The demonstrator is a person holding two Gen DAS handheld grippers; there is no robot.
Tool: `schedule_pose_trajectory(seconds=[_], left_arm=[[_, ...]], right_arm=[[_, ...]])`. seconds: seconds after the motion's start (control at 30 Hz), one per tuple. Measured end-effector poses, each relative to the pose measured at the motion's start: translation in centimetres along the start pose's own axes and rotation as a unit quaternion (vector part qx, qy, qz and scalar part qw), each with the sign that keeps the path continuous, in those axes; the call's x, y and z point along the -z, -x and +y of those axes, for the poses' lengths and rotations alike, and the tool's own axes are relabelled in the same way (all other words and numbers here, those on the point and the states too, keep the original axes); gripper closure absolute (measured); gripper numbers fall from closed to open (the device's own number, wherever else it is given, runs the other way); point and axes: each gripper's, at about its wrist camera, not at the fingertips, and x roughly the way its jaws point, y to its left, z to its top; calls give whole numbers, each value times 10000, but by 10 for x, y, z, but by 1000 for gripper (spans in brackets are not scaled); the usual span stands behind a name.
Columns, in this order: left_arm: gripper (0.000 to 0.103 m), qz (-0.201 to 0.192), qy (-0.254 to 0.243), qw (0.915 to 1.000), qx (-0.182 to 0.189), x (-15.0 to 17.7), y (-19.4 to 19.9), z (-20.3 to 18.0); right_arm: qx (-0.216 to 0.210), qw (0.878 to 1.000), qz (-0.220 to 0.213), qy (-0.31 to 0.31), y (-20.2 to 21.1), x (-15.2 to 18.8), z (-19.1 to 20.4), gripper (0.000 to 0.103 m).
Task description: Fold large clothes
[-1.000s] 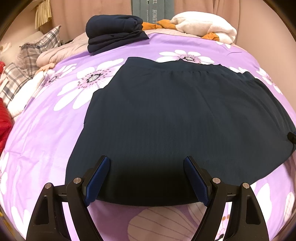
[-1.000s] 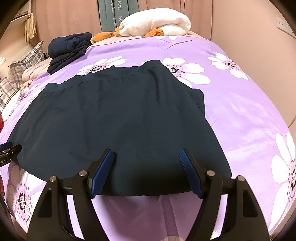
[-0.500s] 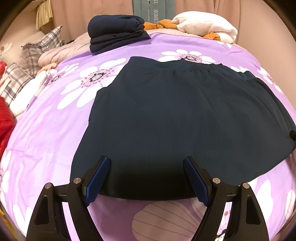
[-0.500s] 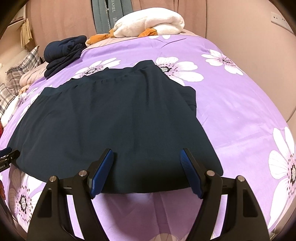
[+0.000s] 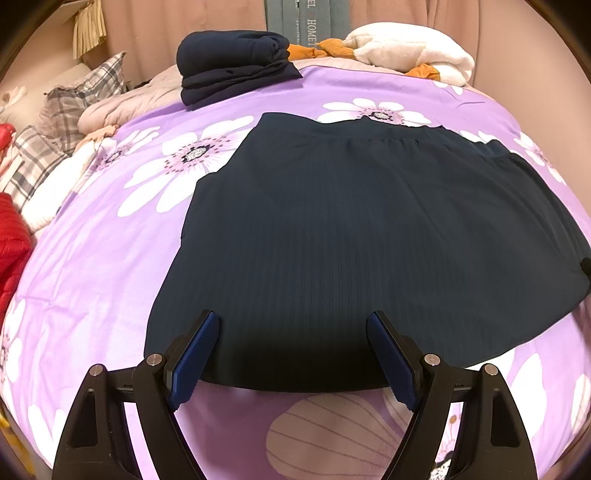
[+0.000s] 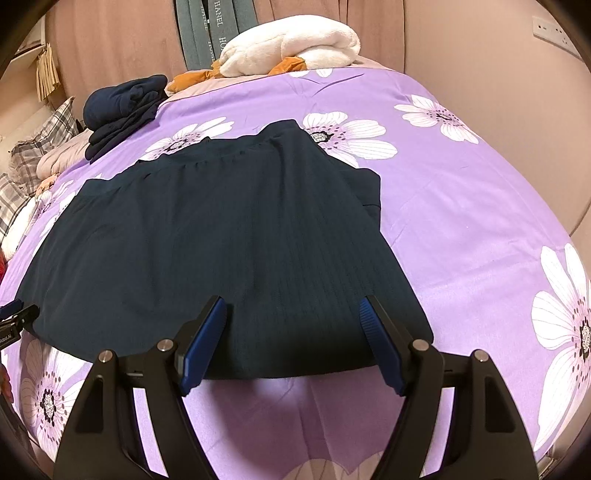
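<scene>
Skirt (image 5: 351, 236), dark navy with fine vertical ribbing, lies spread flat on the bed (image 5: 92, 266), waistband at the far side and hem at the near side. Relative to the skirt, the left hand-held gripper (image 5: 293, 350) sits at the near hem toward its left part, jaws wide apart with the blue pads on either side of the hem edge and nothing clamped between them. The right hand-held gripper (image 6: 293, 338) sits at the near hem toward the skirt's right part, likewise spread wide and holding nothing.

Only the right wrist view shows the skirt's right edge, where a small flap of fabric sticks out past the side seam, and a wall socket (image 6: 552, 29) far beyond. Only the left wrist view shows a red padded garment (image 5: 11, 243) well left of the skirt. Beyond the waistband, both views show a folded navy pile (image 5: 232, 62), a white plush toy (image 5: 413, 51) and plaid pillows (image 5: 77, 107).

The left gripper's tip is cut off at the left edge of the right wrist view; whether either gripper's pads touch the fabric is hard to make out.
</scene>
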Motion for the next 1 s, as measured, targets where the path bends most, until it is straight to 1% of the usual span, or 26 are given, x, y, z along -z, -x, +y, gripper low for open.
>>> schedule_pose_trajectory(seconds=[0.53,0.77,0.87,1.0], left_arm=[[21,64,73,9999,-29,2,7,5],[20,158,-51,9998,-117,4,10,1],[17,169,-62,9997,-141,5,12,2],[17,167,-57,9998,-133,5,17,3]], right_arm=[[38,9999,-5,-117,5,1,-12,27],[155,9996,13,-247,9,3,-22,26],[260,9992,34,-297,11,3,-27,26],[344,9985,73,-421,16,5,-38,26]])
